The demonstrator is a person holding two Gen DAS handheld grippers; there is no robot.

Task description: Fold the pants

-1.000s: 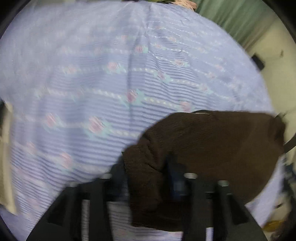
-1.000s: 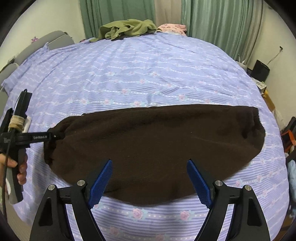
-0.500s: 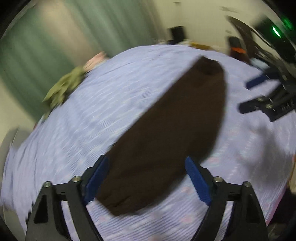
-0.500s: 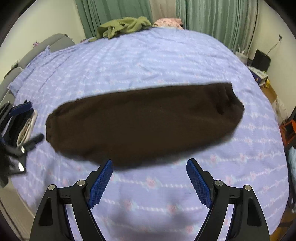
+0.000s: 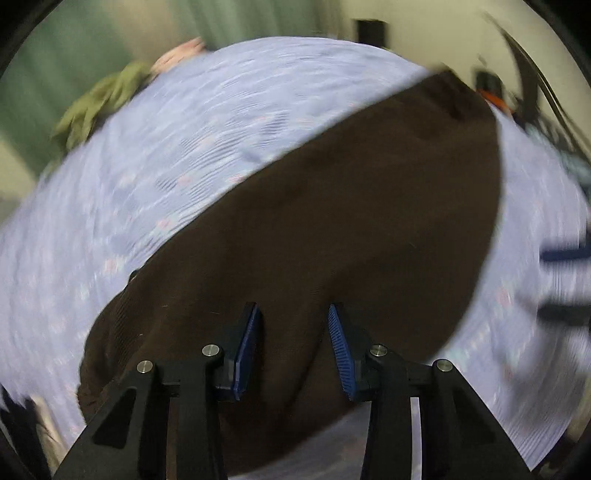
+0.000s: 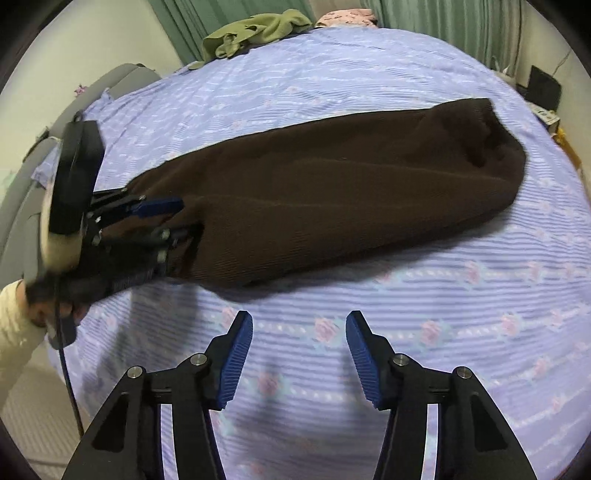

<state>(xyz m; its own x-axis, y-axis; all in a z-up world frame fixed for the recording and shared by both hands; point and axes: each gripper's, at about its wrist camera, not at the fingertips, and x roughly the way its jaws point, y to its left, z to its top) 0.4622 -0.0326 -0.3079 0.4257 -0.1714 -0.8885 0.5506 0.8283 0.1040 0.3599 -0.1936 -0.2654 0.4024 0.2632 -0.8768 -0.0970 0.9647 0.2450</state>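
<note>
The dark brown pants (image 6: 325, 199) lie folded lengthwise in a long strip across the lilac flowered bedspread (image 6: 461, 317). In the left wrist view the pants (image 5: 351, 236) fill the middle. My left gripper (image 5: 293, 314) is open, its blue pads over the near end of the pants. In the right wrist view the left gripper (image 6: 173, 221) sits at the strip's left end. My right gripper (image 6: 299, 325) is open and empty, over bare bedspread in front of the pants.
A green garment (image 6: 255, 31) and a pink one (image 6: 347, 16) lie at the bed's far end by green curtains. A grey headboard (image 6: 22, 192) is at left. A black speaker (image 6: 545, 90) and clutter stand on the floor at right.
My left gripper let go of the pants end a second ago, swung round and now sits partly closed over that end. My right gripper pulled back toward me and narrowed.
</note>
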